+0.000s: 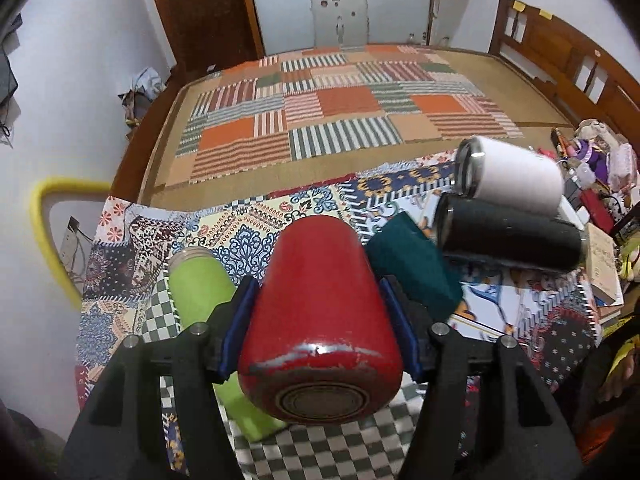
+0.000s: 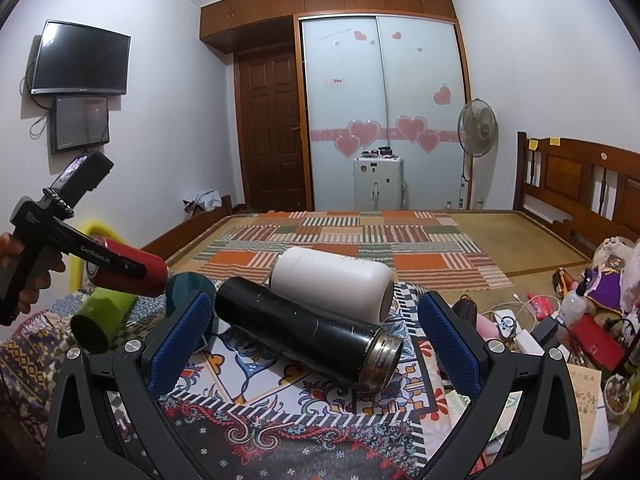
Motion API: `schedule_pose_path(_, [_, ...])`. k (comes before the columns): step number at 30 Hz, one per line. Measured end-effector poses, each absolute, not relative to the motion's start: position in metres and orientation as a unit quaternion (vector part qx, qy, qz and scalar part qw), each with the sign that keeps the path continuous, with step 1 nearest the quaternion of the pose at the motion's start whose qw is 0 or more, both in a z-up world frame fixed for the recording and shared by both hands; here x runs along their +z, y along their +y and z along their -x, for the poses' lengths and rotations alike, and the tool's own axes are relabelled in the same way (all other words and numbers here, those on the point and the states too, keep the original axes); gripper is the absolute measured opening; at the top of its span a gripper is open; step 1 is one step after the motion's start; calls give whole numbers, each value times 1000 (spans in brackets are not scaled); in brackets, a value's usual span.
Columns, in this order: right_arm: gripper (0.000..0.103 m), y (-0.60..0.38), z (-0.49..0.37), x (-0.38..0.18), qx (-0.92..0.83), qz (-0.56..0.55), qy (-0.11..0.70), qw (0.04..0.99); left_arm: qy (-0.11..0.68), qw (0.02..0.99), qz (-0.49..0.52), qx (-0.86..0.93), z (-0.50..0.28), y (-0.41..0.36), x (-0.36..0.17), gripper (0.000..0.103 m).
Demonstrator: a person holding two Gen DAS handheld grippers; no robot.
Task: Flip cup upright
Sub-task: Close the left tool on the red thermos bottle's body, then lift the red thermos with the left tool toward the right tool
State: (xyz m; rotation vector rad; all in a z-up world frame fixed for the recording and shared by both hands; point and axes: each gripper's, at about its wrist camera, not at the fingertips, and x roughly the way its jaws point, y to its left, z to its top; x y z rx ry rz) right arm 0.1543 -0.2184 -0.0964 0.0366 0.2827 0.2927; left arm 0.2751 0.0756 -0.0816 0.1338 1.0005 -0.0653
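Observation:
My left gripper (image 1: 320,296) is shut on a red cup (image 1: 320,312), held lying along the fingers with its base toward the camera, above the patterned cloth. In the right wrist view the red cup (image 2: 128,270) hangs tilted in the left gripper (image 2: 120,266) at the far left. My right gripper (image 2: 312,328) is open and empty, its blue pads (image 2: 180,336) on either side of a black flask (image 2: 304,332) lying on its side. A white cup (image 2: 332,284) lies behind it. A green cup (image 1: 200,292) and a teal cup (image 1: 412,264) lie on the cloth.
The patterned cloth (image 1: 248,224) covers the near surface, with a bed and striped quilt (image 1: 332,108) beyond. Clutter of cables, books and toys (image 2: 568,320) sits at the right. A wooden headboard (image 2: 580,184) stands at the right, a fan (image 2: 476,128) at the back.

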Motion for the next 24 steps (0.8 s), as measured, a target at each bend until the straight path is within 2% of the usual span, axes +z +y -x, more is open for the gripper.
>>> schedule_pose_path(12, [103,-227,-130,-83,140,-15,119,983,440,888,-86,-99,-218,23,-51,62])
schedule_pose_path(24, [103,-229,-116,-88,136,0,129,982,466,864,-78,-177,-193,-27,-114,62])
